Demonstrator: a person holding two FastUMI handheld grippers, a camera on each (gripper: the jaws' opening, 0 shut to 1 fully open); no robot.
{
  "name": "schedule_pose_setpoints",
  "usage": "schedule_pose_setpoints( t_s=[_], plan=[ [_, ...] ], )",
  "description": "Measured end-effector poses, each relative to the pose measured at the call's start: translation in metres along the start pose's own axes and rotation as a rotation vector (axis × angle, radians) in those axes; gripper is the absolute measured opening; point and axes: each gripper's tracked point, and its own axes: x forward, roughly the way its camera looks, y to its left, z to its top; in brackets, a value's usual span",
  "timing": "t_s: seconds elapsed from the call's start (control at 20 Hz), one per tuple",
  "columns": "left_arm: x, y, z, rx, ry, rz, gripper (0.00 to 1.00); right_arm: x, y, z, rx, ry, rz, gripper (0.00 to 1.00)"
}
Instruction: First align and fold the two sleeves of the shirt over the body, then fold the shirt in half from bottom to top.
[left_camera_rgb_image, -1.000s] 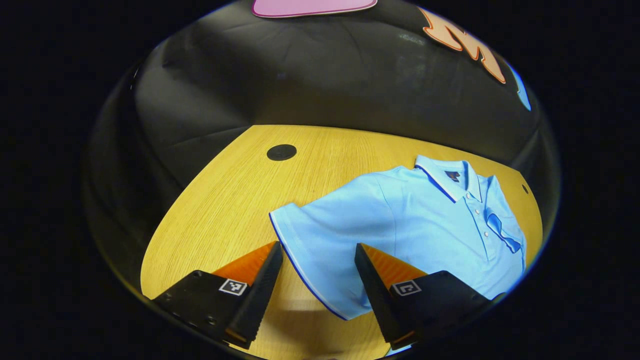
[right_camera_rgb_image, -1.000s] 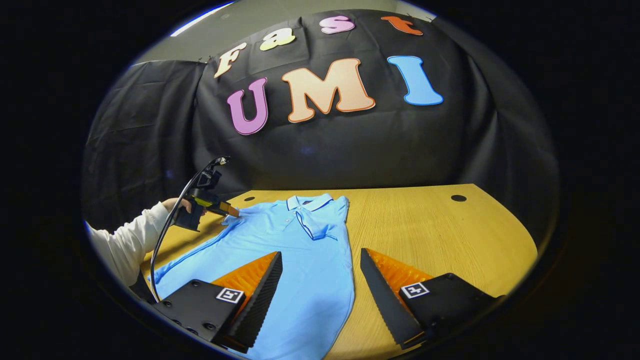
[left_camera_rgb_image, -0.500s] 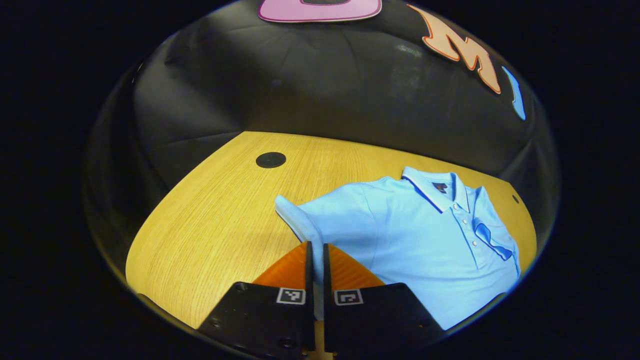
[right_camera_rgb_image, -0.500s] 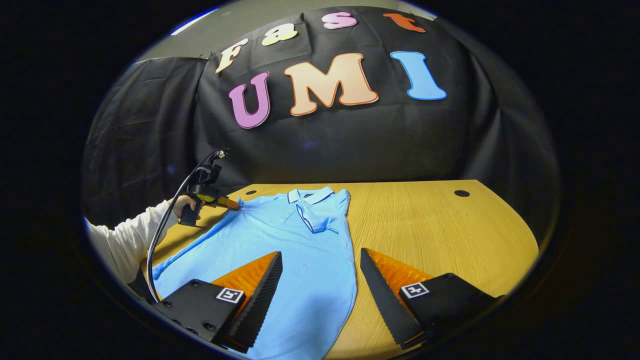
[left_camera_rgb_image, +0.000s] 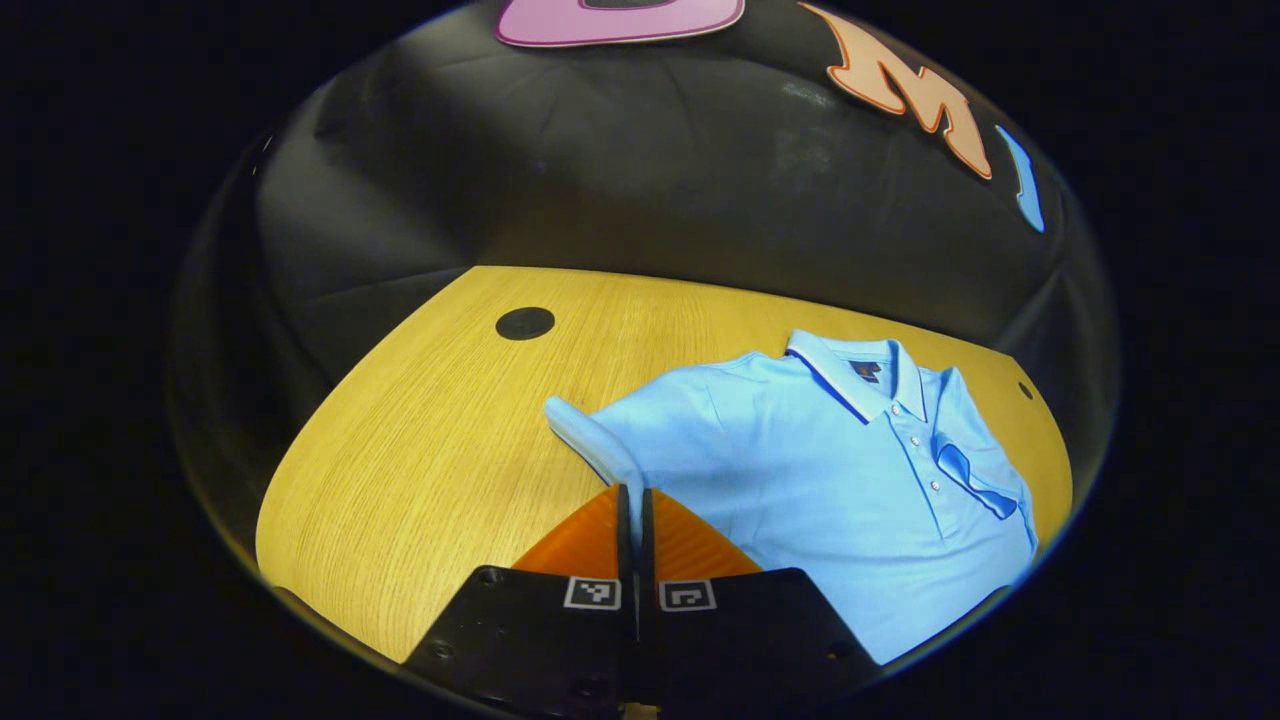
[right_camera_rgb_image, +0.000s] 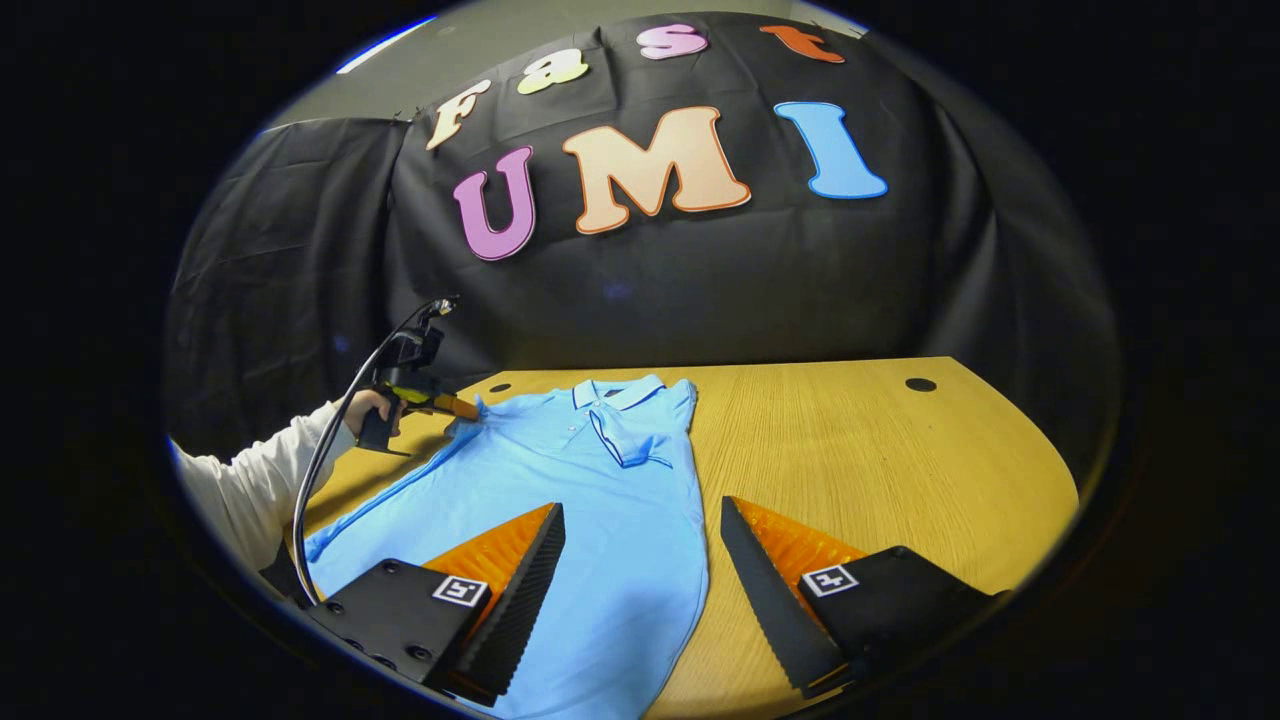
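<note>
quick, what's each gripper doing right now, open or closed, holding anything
Left gripper: closed on the shirt's sleeve, lifting its edge.
Right gripper: open, holding nothing, above the shirt's lower part.

Shirt flat on table, collar toward the wall; left gripper at its left sleeve; right gripper above hem

Wooden table with round black grommet
</note>
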Motion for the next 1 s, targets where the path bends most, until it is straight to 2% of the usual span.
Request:
schedule_pose_setpoints(
  t_s=[0.4,0.65,1.0],
  plan=[
    [-0.018,-0.093,0.039,0.132,-0.068,-0.111,0.0,-0.003,0.001,0.002,0.004,-0.005,0.003,0.98],
    [-0.004,-0.147,0.028,0.201,-0.036,-0.167,0.0,-0.005,0.002,0.005,0.012,-0.011,0.01,0.98],
    [0.016,-0.184,0.007,0.233,0.019,-0.194,0.03,-0.003,0.003,0.0,0.011,0.003,0.018,0.98]
  ],
)
